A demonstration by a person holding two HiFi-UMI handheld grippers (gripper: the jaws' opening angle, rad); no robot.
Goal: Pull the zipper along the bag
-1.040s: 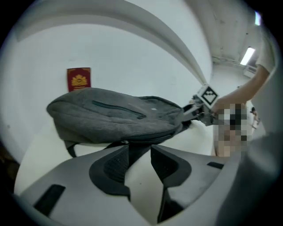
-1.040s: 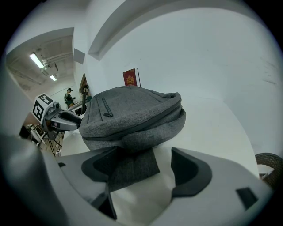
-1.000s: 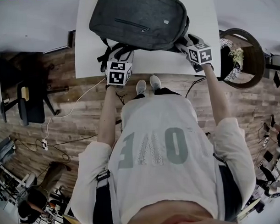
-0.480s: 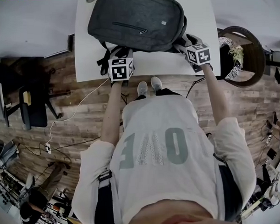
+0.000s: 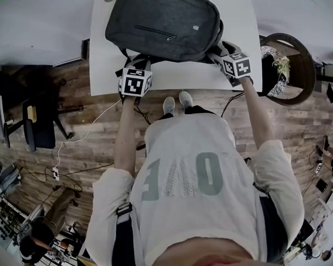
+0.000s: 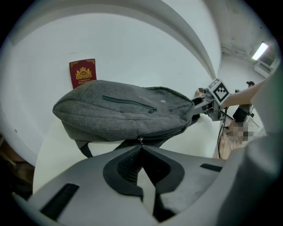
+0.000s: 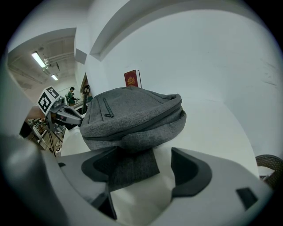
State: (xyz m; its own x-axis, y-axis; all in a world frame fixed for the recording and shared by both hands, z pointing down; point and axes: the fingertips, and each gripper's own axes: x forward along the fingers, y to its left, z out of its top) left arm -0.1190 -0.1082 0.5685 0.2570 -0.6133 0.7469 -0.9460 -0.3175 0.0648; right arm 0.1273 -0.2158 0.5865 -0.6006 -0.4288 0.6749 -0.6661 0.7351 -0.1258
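Left gripper (image 6: pixel 141 149) jaws were just shut on the pull (image 6: pixel 140 141); right gripper (image 7: pixel 143 162) jaws were left apart round bag (image 7: pixel 132 114) flap, so bag could be dragged across surface (image 7: pixel 212 123)

The head camera looks steeply down from overhead onto the worktop (image 5: pixel 191 74); the two gripper cameras sit low and close, facing the grey backpack (image 6: pixel 124 112) from opposite ends, all three sharing it.
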